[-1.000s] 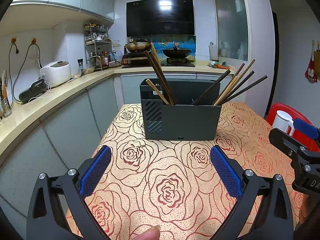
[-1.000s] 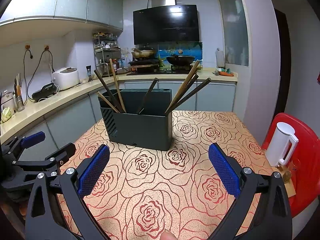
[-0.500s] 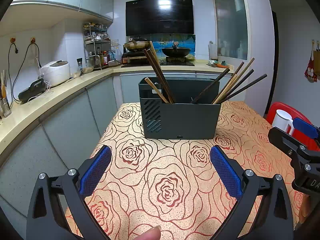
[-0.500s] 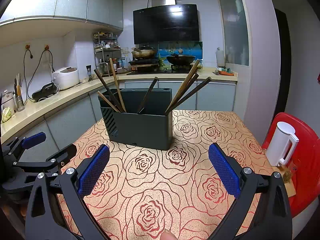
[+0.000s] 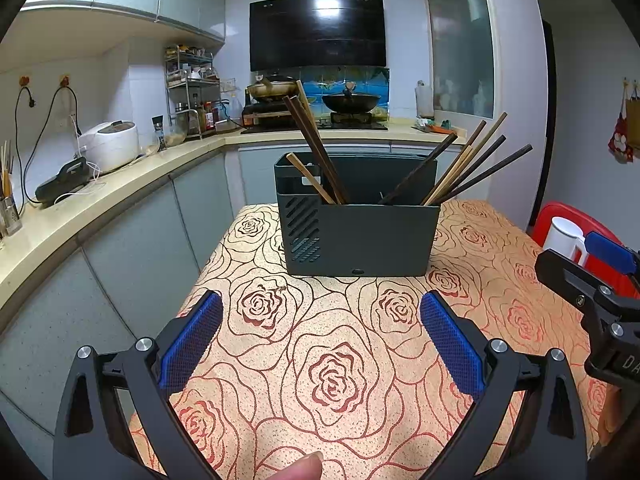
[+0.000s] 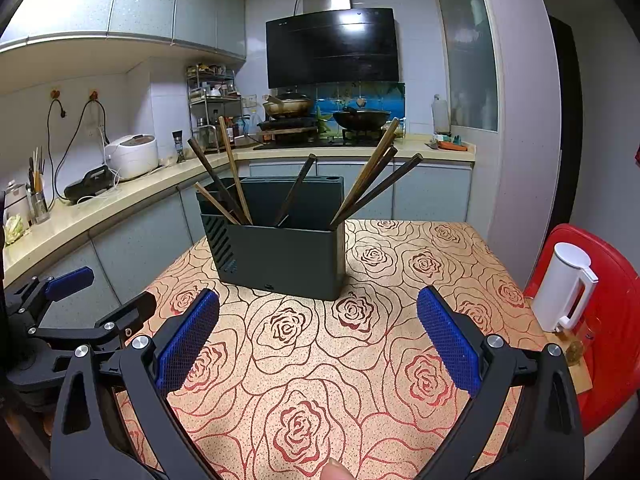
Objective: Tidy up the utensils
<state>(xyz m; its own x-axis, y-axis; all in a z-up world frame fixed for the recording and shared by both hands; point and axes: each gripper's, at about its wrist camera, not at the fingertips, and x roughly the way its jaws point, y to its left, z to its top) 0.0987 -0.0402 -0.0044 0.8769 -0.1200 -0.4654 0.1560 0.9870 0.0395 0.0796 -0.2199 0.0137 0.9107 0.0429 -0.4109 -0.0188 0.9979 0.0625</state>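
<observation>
A dark grey utensil holder (image 5: 358, 236) stands on the rose-patterned table (image 5: 332, 360), also in the right wrist view (image 6: 288, 252). Several wooden chopsticks (image 5: 316, 148) lean out of its left end and several more chopsticks (image 5: 476, 168) out of its right end; they show in the right wrist view too (image 6: 372, 172). My left gripper (image 5: 320, 340) is open and empty, held above the table in front of the holder. My right gripper (image 6: 318, 336) is open and empty, to the right of the left one.
A white kettle (image 6: 564, 284) sits on a red chair (image 6: 604, 320) at the table's right. A counter (image 5: 100, 196) with a rice cooker (image 5: 110, 144) runs along the left. A stove with pans (image 5: 316, 100) is behind.
The left gripper has drawn slightly back from the holder. The right gripper has barely moved. Both stay open.
</observation>
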